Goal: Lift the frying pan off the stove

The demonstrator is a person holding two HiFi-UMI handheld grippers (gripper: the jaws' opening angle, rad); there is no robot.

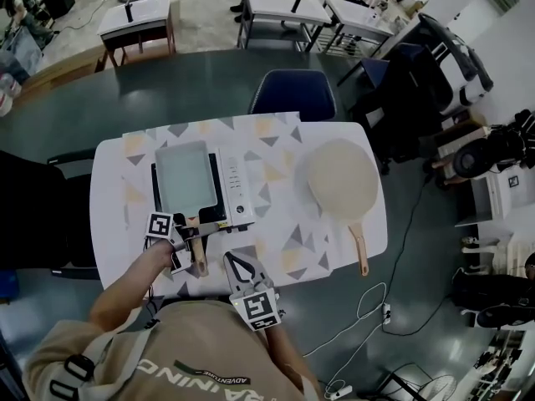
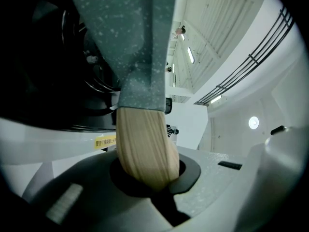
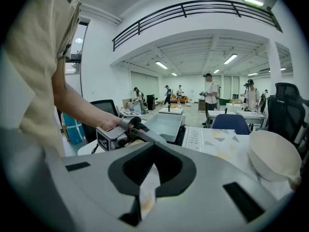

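The left gripper is clenched on the wooden handle of the frying pan, which sits on the stove on the surface. The right gripper hangs closed and empty just beside it. The grasp looks made, so the next move calls for a steady, level lift straight up.

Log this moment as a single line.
left gripper: shut on handle | right gripper: shut, empty | frying pan: on stove, not lifted
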